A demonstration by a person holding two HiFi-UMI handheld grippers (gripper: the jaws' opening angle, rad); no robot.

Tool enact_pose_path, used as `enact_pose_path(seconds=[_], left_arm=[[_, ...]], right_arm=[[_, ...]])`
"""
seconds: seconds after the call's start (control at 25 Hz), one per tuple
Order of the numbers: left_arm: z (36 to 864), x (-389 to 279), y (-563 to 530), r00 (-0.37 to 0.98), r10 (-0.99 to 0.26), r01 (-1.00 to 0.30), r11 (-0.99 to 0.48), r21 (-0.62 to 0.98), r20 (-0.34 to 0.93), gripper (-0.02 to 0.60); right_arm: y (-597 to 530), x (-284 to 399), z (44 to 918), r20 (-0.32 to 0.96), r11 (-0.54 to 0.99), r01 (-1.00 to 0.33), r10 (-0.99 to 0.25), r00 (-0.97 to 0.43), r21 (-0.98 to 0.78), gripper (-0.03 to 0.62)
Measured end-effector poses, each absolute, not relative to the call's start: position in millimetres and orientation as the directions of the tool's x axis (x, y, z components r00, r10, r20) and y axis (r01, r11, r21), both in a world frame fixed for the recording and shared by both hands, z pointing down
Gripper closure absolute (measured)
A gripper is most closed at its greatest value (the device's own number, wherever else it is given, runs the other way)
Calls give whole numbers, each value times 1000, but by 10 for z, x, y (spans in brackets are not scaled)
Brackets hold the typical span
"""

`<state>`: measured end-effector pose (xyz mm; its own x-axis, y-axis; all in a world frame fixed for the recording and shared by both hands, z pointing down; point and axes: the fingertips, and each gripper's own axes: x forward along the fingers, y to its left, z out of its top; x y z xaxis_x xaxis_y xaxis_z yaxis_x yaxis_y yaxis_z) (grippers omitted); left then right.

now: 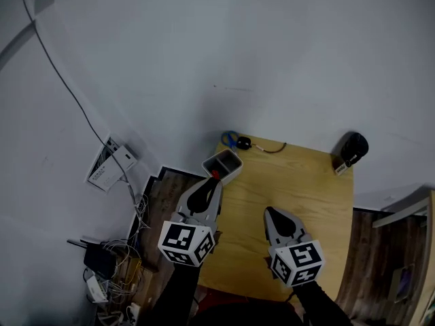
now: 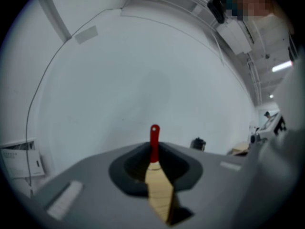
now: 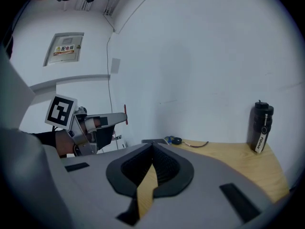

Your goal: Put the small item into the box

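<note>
A small red stick-like item pokes up from between the tips of my left gripper, which is shut on it. In the head view the left gripper holds the red item just above the near edge of the open grey box, at the table's left corner. The right gripper view shows that red item standing out of the left gripper, apart from the box. My right gripper hovers over the wooden table, shut with nothing in it.
Blue-handled scissors, a small black object and a cable lie behind the box. A black bottle stands at the table's far right corner. A white wall is close behind. Cables and adapters litter the floor at left.
</note>
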<state>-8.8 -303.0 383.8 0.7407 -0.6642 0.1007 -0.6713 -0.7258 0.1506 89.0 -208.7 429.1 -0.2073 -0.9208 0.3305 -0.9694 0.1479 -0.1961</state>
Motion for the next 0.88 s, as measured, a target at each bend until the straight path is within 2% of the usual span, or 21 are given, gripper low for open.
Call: enact_pose_path(seconds=[0.44, 0.88], left_arm=[[3944, -44, -3536, 855, -501, -515, -849, 116, 130, 531], [4192, 158, -3927, 897, -403, -423, -902, 85, 184, 530]], right_arm=[[-2540, 607, 4370, 358, 31, -984, -929, -92, -173, 586], [-2831, 683, 4446, 389, -63, -988, -921, 3, -140, 586]])
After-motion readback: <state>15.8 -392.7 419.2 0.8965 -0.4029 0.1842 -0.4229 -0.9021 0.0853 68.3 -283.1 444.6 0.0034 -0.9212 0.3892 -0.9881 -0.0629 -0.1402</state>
